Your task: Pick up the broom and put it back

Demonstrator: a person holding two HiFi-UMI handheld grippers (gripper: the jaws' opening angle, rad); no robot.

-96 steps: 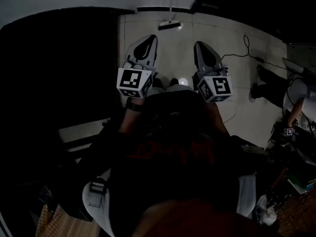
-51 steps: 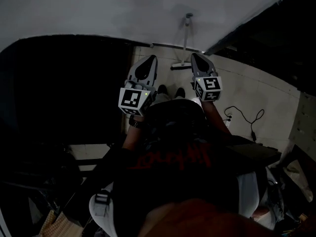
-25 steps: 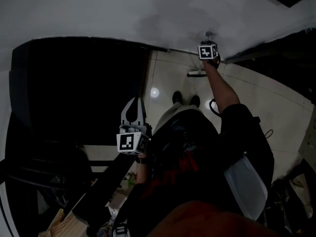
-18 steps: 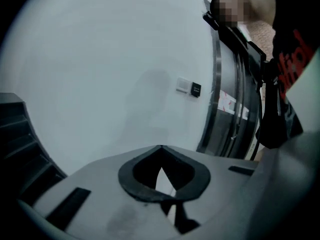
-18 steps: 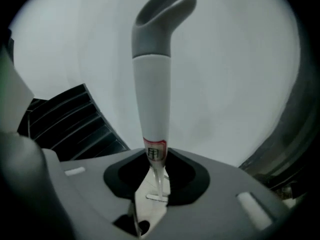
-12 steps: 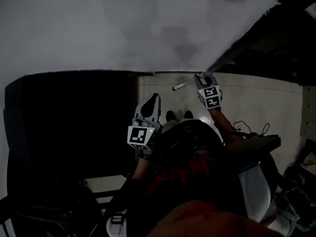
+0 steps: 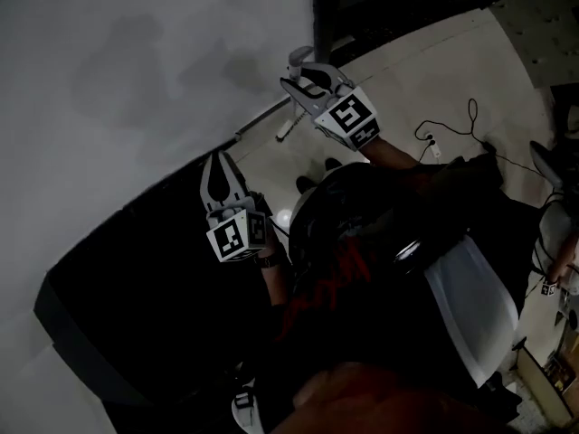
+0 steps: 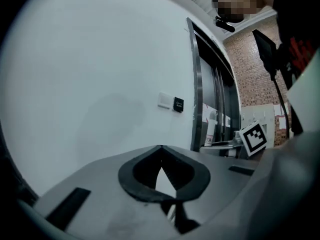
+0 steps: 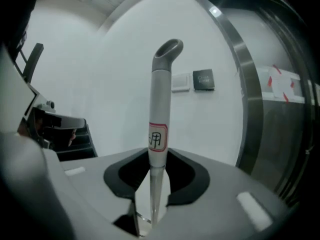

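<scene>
between the jaws of the right gripper [image 9: 158,154] stands the broom [image 9: 160,99], a pale grey round pole with a bent, hollow grey cap at its top. the jaws are clenched on the pole low down, and it rises upright above them in front of a white wall [image 9: 125,74]. a white label with a red border [image 9: 157,137] wraps the pole just above the jaws. it bears one dark handwritten character that looks like 用. on the wall behind the cap sit a white switch plate [image 9: 181,82] and, just beside it, a black square plate [image 9: 203,79] whose pale print is too small to read. a brushed metal door frame [image 9: 247,84] curves down the right side.

the label shows only in the right gripper view. the head view alone shows a short pale bar at the broom's lower end, below the gripper and near the foot of the wall. it also shows a pale tiled floor [image 7: 425,70] with a black cable [image 7: 471,111] lying on it. the left gripper [image 7: 217,177] is well apart, lower and to the left, over a dark area. its own view shows its jaws closed tip to tip with nothing in them. that view alone catches the right gripper's black-and-white marker cube [image 8: 254,138] beside the door frame and a red brick wall [image 8: 250,74] beyond.
</scene>
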